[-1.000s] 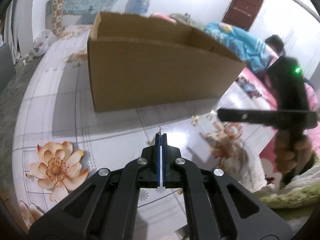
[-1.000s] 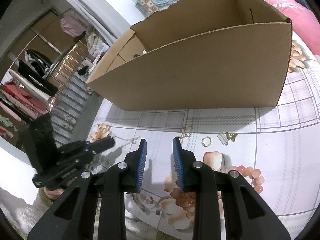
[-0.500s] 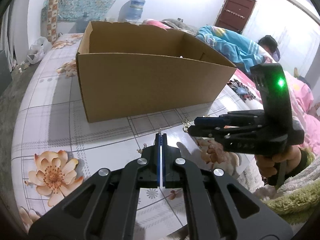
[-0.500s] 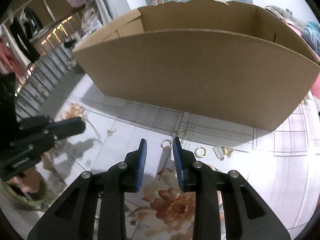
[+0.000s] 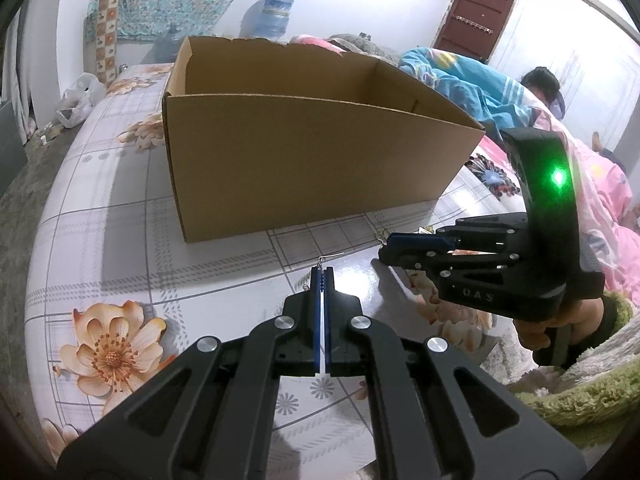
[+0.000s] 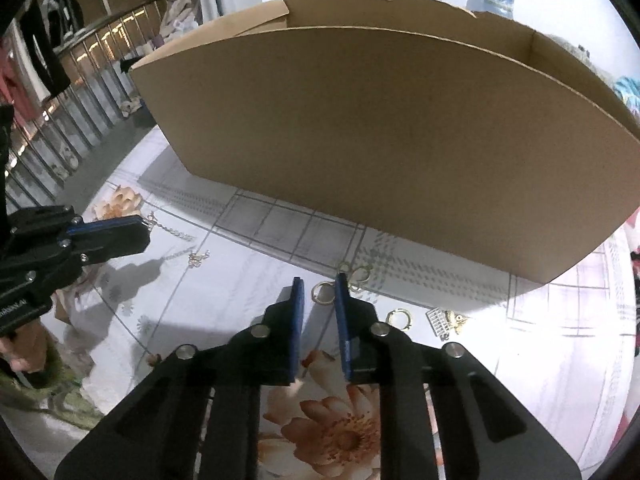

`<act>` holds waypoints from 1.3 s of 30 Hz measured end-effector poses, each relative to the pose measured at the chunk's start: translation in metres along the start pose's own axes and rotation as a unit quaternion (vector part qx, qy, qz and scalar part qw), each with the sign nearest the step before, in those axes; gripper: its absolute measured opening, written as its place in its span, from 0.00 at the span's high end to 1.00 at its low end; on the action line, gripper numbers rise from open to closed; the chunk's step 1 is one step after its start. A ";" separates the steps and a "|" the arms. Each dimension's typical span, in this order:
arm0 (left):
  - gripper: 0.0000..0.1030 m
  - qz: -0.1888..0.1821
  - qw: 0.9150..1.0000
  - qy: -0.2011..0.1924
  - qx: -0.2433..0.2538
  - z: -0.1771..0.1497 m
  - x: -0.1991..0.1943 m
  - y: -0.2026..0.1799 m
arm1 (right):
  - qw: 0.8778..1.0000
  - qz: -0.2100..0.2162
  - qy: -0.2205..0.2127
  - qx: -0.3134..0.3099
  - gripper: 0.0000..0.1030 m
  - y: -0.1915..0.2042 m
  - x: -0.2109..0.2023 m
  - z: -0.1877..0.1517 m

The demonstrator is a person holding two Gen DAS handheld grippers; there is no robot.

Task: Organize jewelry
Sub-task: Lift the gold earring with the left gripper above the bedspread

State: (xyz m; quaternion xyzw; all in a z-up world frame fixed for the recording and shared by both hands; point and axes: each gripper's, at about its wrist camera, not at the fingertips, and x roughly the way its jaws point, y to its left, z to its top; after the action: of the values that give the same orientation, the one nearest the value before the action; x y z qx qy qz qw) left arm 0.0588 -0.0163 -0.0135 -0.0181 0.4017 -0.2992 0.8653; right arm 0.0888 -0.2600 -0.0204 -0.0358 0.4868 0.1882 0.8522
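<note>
— Since a second ago, right gripper (image 6: 318,284) has closed in; its fingers stand apart around a small gold ring (image 6: 322,293) near the open brown cardboard box (image 6: 384,132).

— And left gripper (image 5: 322,276)?

— Clamped on a thin silver chain (image 6: 176,234). Other pieces lie on the floral tablecloth (image 5: 120,240); box contents can't be seen.

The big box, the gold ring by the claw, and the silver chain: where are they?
Cardboard box (image 6: 400,140), right wrist view, middle of its front wall.
Gold ring (image 6: 323,293), right wrist view, on its rim between the right claw tips.
Silver chain (image 6: 176,233), right wrist view, on links hanging from the left claw.
</note>
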 end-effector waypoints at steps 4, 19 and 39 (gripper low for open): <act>1.00 0.003 1.000 -0.001 0.003 0.000 0.000 -0.001 | 1.000 0.001 -0.003 -0.001 0.90 -0.001 -0.001 -0.003; 1.00 0.022 0.999 -0.043 0.014 0.012 -0.044 -0.007 | 0.997 0.034 -0.056 0.033 0.97 -0.014 -0.049 -0.008; 1.00 0.026 1.000 -0.009 0.011 0.002 -0.029 -0.013 | 1.000 0.022 -0.013 0.005 0.78 -0.002 -0.009 -0.014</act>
State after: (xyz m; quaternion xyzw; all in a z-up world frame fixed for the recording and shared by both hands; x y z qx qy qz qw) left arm 0.0396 -0.0118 0.0113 -0.0009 0.3914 -0.2804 0.8765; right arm 0.0742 -0.2676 -0.0205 -0.0183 0.4776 0.2052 0.8540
